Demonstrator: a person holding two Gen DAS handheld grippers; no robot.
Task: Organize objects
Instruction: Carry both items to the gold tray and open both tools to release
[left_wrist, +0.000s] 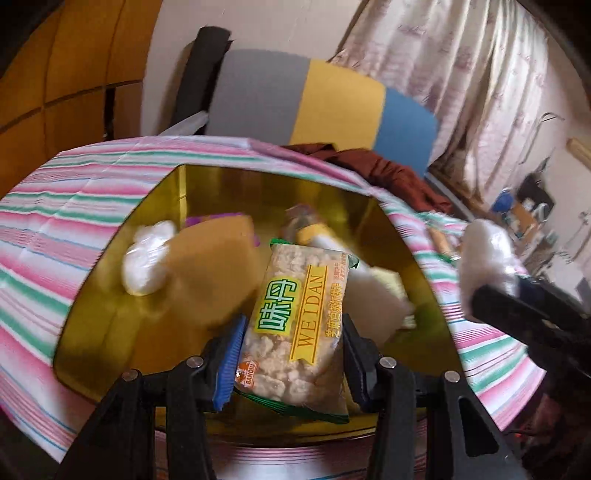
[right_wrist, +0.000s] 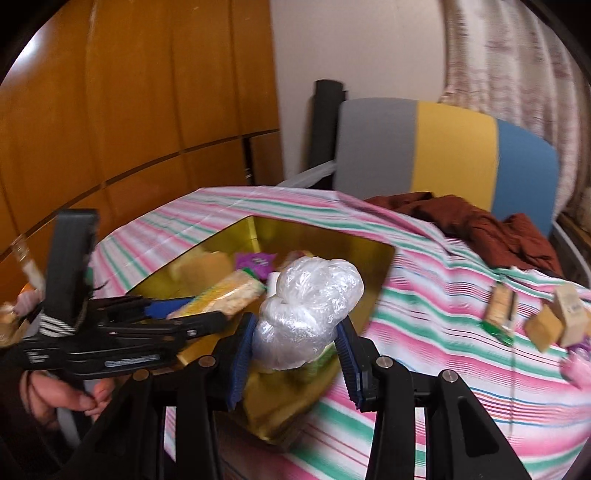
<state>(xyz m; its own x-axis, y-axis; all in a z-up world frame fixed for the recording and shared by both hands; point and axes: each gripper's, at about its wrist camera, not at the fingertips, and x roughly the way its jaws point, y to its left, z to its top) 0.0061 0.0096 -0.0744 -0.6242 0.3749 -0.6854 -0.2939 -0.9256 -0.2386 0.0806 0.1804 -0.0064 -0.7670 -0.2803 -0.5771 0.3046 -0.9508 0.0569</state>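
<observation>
Left tongs (left_wrist: 291, 354) clamp a Weidan snack packet (left_wrist: 295, 325) over the gold tin (left_wrist: 110, 302) — right tongs (right_wrist: 295, 350) clamp a clear plastic-wrapped bundle (right_wrist: 306, 317).

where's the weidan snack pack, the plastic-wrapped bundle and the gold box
weidan snack pack (left_wrist: 295, 325), left wrist view, label middle
plastic-wrapped bundle (right_wrist: 306, 314), right wrist view, crinkled middle
gold box (left_wrist: 110, 325), left wrist view, bare inner wall
</observation>
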